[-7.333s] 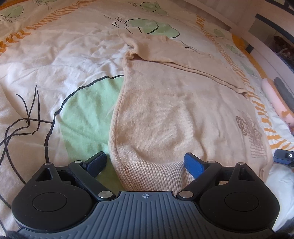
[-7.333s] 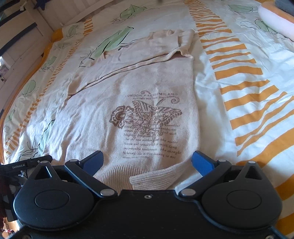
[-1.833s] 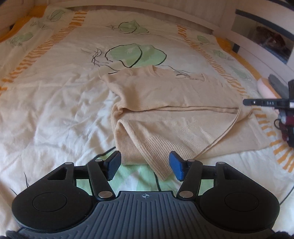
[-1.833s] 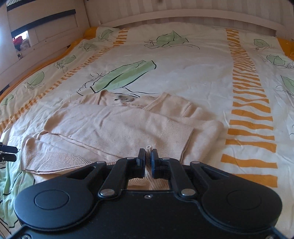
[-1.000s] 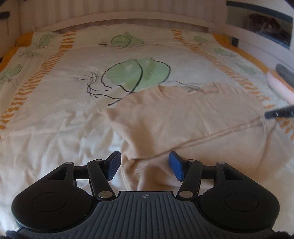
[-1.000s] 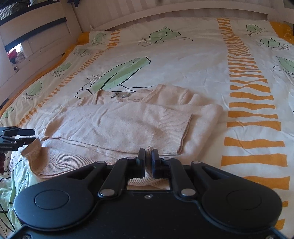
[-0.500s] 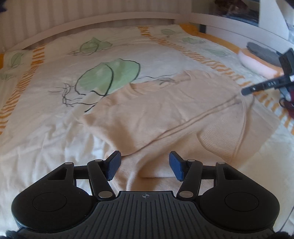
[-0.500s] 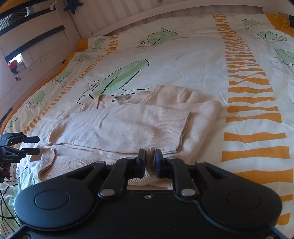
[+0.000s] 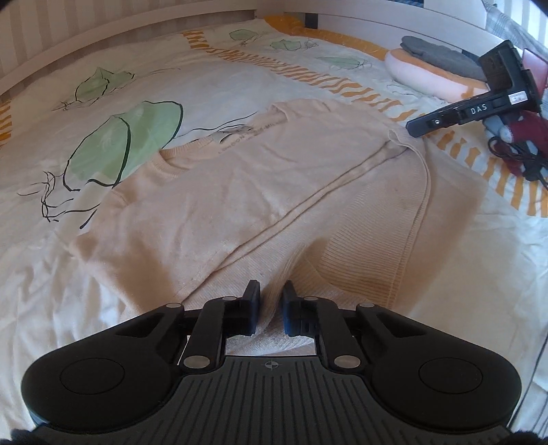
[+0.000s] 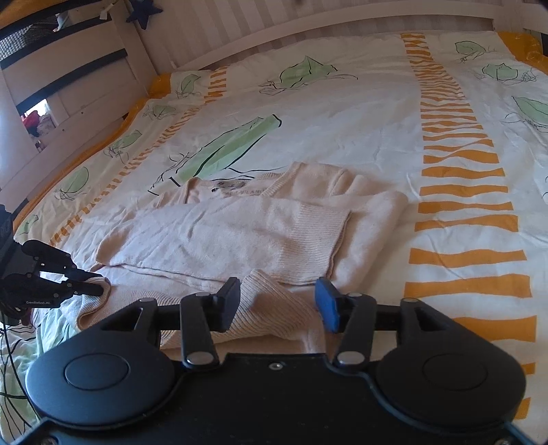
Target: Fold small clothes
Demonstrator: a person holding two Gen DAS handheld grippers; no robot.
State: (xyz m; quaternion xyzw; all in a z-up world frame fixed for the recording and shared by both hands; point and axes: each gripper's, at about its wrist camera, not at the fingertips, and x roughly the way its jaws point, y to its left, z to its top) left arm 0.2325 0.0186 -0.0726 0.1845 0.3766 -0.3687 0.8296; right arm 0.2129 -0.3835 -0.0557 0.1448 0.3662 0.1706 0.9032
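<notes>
A beige knit sweater (image 9: 239, 191) lies folded on the leaf-print bedspread (image 9: 102, 68), its ribbed hem brought up over the body. My left gripper (image 9: 270, 304) is closing, and a ridge of the sweater's near edge is pinched between its pads. In the right wrist view the same gripper (image 10: 99, 284) grips the sweater (image 10: 239, 232) at its left corner. My right gripper (image 10: 277, 301) is opening; a ribbed fold lies loose between its spread fingers, untouched by the pads. Its fingertips (image 9: 416, 127) show at the sweater's far right corner in the left wrist view.
A pink pillow (image 9: 421, 73) with a grey cloth on it lies at the bed's right side. A gloved hand (image 9: 527, 137) and a black cable trail behind the right gripper. White slatted bed rails (image 10: 308, 30) border the mattress at the back and left.
The left gripper's jaws have come together on the sweater's near edge, and its view has rolled and shifted. The right gripper's jaws have spread apart and let go of the ribbed hem.
</notes>
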